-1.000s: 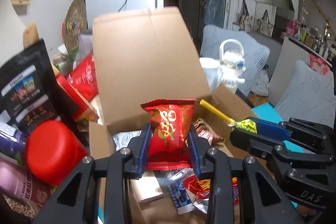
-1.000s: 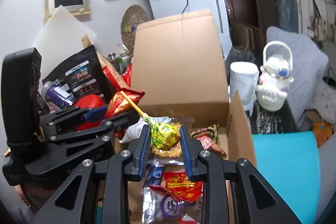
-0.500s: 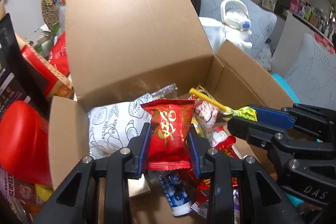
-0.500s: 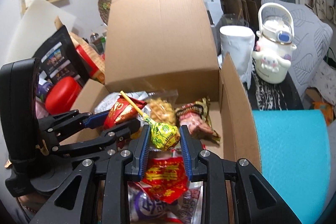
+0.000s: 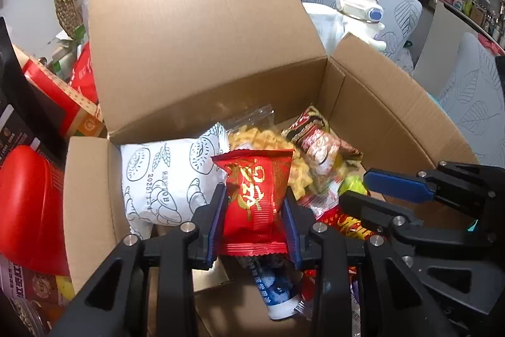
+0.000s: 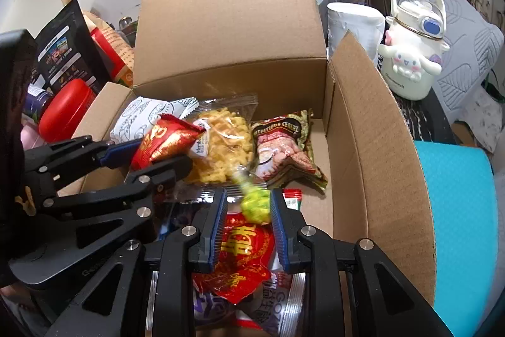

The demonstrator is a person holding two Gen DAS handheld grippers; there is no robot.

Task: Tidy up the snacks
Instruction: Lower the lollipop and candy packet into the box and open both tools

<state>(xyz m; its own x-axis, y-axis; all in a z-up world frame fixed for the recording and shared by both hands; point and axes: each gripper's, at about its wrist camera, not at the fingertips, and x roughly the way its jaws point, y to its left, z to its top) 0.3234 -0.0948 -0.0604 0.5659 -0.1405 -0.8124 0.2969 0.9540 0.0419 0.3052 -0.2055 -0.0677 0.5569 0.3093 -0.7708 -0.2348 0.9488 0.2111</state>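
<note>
My left gripper (image 5: 254, 195) is shut on a red snack packet (image 5: 257, 191) and holds it over the open cardboard box (image 5: 394, 122). The packet also shows in the right wrist view (image 6: 167, 139). My right gripper (image 6: 247, 206) has its jaws parted around a green-wrapped lollipop (image 6: 255, 204), which is blurred between the pads. The box (image 6: 363, 131) holds a white bread bag (image 5: 164, 179), a clear bag of yellow snacks (image 6: 221, 144), a cereal packet (image 6: 284, 147) and a red packet (image 6: 243, 255). The right gripper shows in the left wrist view (image 5: 366, 190).
A red-lidded jar (image 5: 25, 204), a black pouch (image 6: 66, 52) and red cartons (image 5: 60, 97) stand left of the box. A white character bottle (image 6: 410, 52) and a white cup (image 6: 353, 24) stand behind its right flap. A teal mat (image 6: 457, 210) lies to the right.
Both grippers have moved down and forward into the box. The right jaws have spread apart, and the lollipop has tipped and blurred between them.
</note>
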